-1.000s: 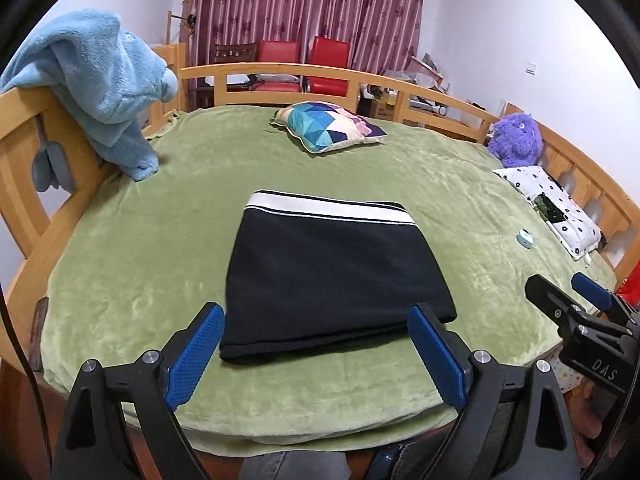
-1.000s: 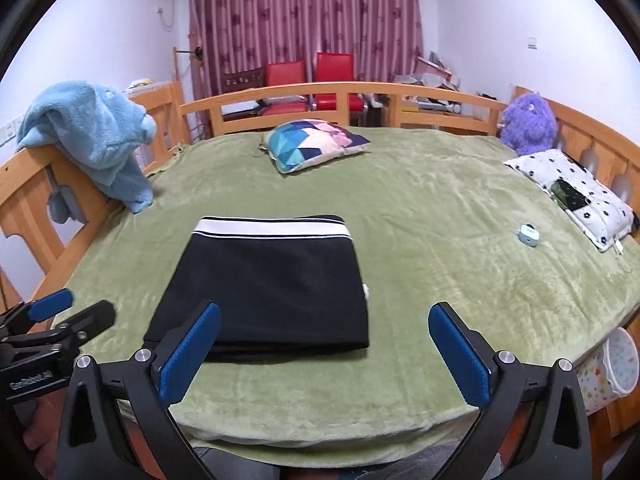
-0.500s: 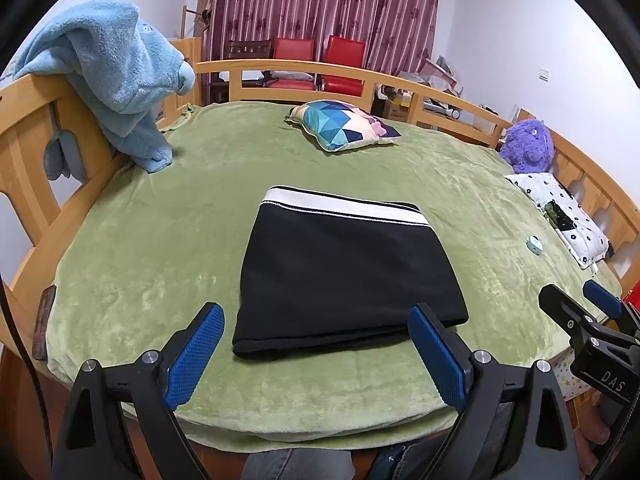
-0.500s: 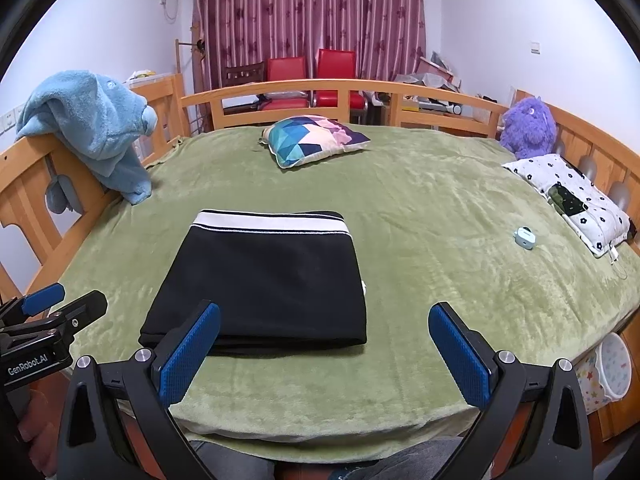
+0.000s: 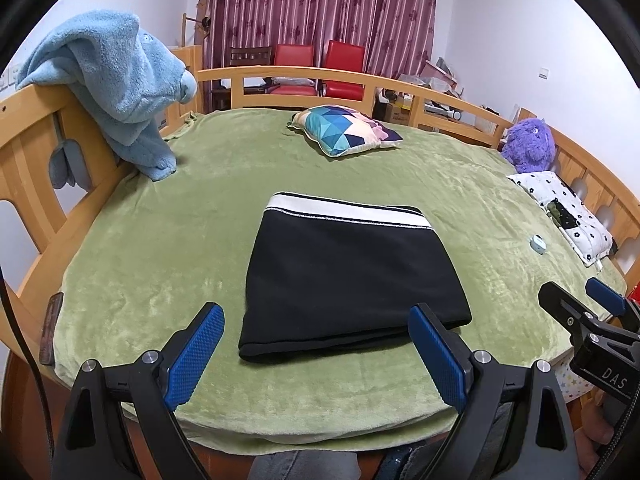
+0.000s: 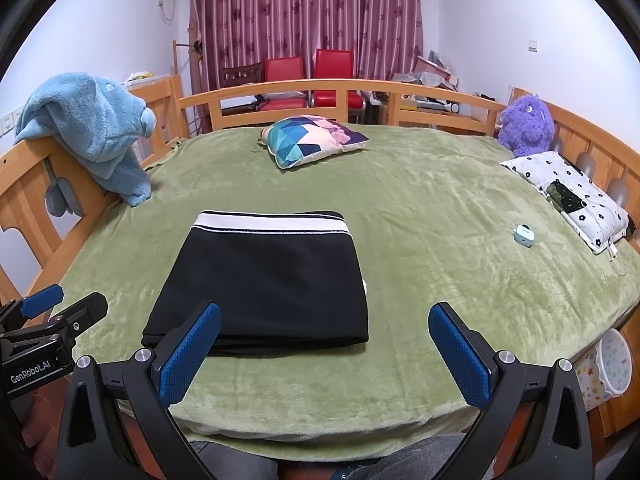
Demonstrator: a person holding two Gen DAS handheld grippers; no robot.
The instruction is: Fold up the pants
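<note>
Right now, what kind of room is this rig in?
Most likely a home bedroom: a wooden-railed bed under a green blanket, a patterned cushion and purple plush toy on it, maroon curtains behind.

Both tools (image 5: 316,354) (image 6: 324,354) pulled back slightly, pants (image 5: 344,276) farther off

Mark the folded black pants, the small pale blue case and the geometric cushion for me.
Folded black pants with white waistband (image 6: 272,280), right wrist view, middle of black top layer.
Small pale blue case (image 6: 523,235), right wrist view, its body.
Geometric multicoloured cushion (image 5: 346,129), left wrist view, centre of cover.
</note>
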